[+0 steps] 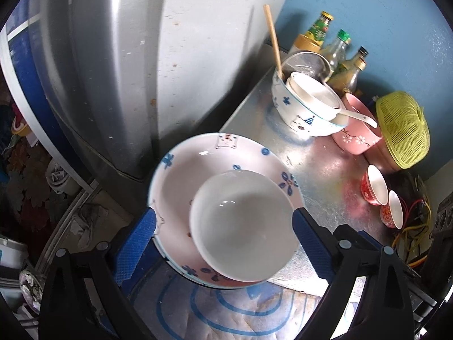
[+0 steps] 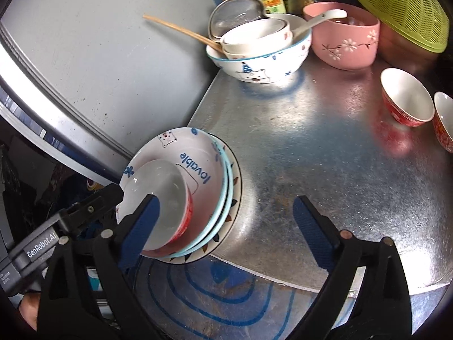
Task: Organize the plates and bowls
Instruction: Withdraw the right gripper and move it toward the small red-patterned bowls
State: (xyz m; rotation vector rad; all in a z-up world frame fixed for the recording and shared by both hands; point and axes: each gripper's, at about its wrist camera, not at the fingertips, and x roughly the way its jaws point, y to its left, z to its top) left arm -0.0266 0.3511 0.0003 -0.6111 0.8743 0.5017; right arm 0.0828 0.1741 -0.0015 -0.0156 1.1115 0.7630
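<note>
With both claws released, the left claw (image 1: 223, 226) straddling the small bowl (image 1: 240, 226) nested in the plate stack (image 2: 223, 198) and the right claw (image 2: 226, 226) just right of it, we judge this placement done and next reach ahead-right for the red bowl (image 2: 407, 96) on the tabletop (image 2: 325, 155).

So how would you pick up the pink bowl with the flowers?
Pinch the pink bowl by its near rim, coming down from above. It stands upright with steep sides, and the white spoon lies across the far left edge, so the near wall is free.
</note>
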